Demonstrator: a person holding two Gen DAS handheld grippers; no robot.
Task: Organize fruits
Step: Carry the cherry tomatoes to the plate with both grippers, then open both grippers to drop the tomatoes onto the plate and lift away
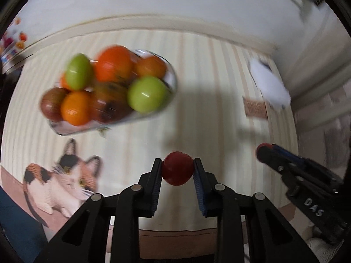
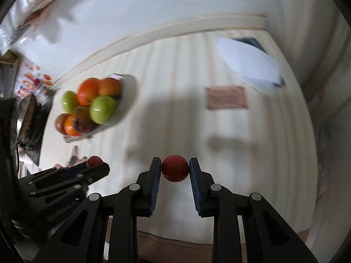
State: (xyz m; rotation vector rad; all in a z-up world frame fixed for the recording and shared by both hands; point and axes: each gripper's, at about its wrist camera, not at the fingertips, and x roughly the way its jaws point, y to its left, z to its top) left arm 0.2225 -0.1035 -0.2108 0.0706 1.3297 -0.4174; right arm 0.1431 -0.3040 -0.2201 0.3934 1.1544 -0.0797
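Observation:
A clear glass bowl (image 1: 171,74) heaped with several orange, green and dark red fruits stands on the striped cloth at upper left; it also shows in the right wrist view (image 2: 128,96). My left gripper (image 1: 177,169) is shut on a small red fruit (image 1: 177,168), held above the cloth, below and right of the bowl. My right gripper (image 2: 175,168) is shut on another small red fruit (image 2: 175,168). The right gripper also shows at the right of the left wrist view (image 1: 266,152), and the left gripper at the left of the right wrist view (image 2: 96,163).
A striped cream tablecloth (image 1: 208,87) with a cat picture (image 1: 63,179) covers the table. A white folded paper (image 1: 269,83) and a small brown card (image 1: 255,107) lie at the far right. Clutter sits at the far left (image 2: 33,83). A pale wall lies behind.

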